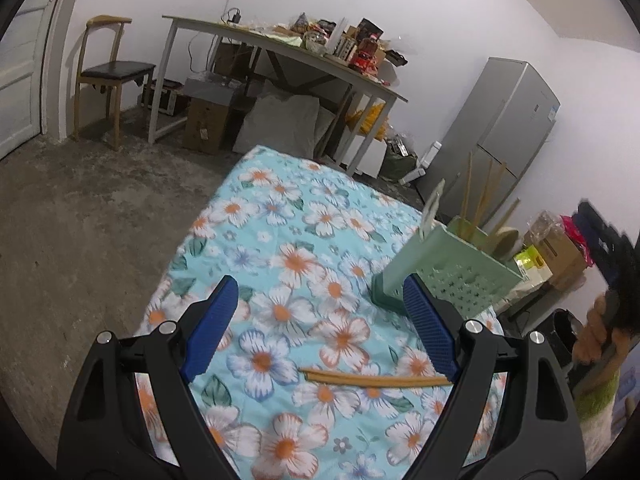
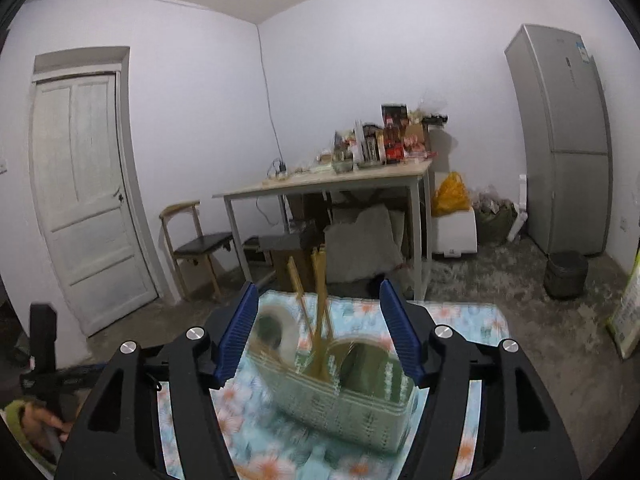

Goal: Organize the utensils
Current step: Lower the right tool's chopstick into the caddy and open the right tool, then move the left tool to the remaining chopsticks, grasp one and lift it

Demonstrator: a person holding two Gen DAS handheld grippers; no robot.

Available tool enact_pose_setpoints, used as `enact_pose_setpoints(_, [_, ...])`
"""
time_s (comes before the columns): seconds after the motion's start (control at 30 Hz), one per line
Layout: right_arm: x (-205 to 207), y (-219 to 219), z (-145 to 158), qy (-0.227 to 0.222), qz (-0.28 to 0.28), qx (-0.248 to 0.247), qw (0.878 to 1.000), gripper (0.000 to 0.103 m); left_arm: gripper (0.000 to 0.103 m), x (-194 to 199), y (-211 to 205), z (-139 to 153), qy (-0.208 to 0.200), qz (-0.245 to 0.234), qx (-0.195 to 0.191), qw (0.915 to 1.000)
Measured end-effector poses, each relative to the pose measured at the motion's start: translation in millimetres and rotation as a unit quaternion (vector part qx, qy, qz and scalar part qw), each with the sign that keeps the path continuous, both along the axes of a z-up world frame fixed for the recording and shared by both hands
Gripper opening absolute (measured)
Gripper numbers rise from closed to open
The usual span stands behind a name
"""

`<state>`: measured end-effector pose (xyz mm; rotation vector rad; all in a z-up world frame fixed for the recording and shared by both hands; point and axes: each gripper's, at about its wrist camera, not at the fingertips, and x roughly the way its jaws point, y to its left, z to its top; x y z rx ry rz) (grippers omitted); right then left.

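A pair of wooden chopsticks [image 1: 372, 380] lies flat on the floral cloth [image 1: 280, 240], between the fingers of my left gripper [image 1: 320, 280] and close to the right one. That gripper is open and holds nothing. Beyond its right finger stands a green slotted utensil holder [image 1: 444, 272] with several chopsticks [image 1: 484, 196] and a pale spoon [image 1: 432, 208] upright in it. In the right wrist view the holder [image 2: 340, 404] is blurred and sits just ahead of my right gripper [image 2: 318, 286], which is open. Its pads touch nothing, and the upright chopsticks [image 2: 316, 320] show in the gap between them.
The cloth-covered table ends at a bare concrete floor [image 1: 80, 220]. Further back are a cluttered white table [image 2: 328, 184], a wooden chair [image 1: 108, 76], a grey fridge [image 2: 568, 140] and a dark bin [image 2: 566, 274]. A hand [image 1: 600, 332] holding the other gripper shows at the right edge.
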<state>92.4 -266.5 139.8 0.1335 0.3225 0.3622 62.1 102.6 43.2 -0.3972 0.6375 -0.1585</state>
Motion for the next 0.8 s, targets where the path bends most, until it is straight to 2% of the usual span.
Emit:
enact_pose_setpoints(0.1, [-18, 9, -28, 0.046, 0.000, -0.006, 0.999, 0.062, 0.080, -3, -5, -8, 0.012, -0.016, -0.015, 0.9997])
enact_pose_setpoints(0.13, [-23, 14, -45, 0.078, 0.000, -0.009, 0.997, 0.062, 0.080, -4, -7, -12, 0.016, -0.022, -0.022, 0.9994])
enact_pose_setpoints(0.23, [-34, 24, -81, 0.148, -0.008, -0.007, 0.989, 0.062, 0.080, -2, -12, -29, 0.043, -0.047, -0.055, 0.9964])
enact_pose_setpoints(0.3, [-43, 30, -103, 0.182, -0.013, -0.009, 0.983, 0.062, 0.078, 1, -15, -46, 0.071, -0.066, -0.092, 0.9911])
enact_pose_setpoints(0.43, [-62, 43, -135, 0.226, -0.015, -0.013, 0.974, 0.062, 0.063, 10, -17, -88, 0.140, -0.091, -0.187, 0.9681])
enact_pose_setpoints(0.53, [-73, 51, -152, 0.253, -0.008, -0.010, 0.967, 0.062, 0.054, 16, -12, -129, 0.198, -0.079, -0.280, 0.9360])
enact_pose_setpoints(0.6, [-77, 59, -156, 0.257, -0.003, -0.011, 0.966, 0.062, 0.044, 16, -8, -140, 0.201, -0.066, -0.304, 0.9290])
enact_pose_setpoints(0.7, [-79, 67, -157, 0.260, 0.007, -0.011, 0.966, 0.062, 0.039, 20, -2, -148, 0.196, -0.050, -0.344, 0.9169])
enact_pose_setpoints(0.77, [-78, 70, -156, 0.258, 0.010, -0.010, 0.966, 0.062, 0.028, 22, -1, -153, 0.205, -0.035, -0.350, 0.9133])
enact_pose_setpoints(0.8, [-77, 70, -156, 0.257, 0.012, -0.009, 0.966, 0.062, 0.019, 22, -1, -156, 0.210, -0.028, -0.353, 0.9114])
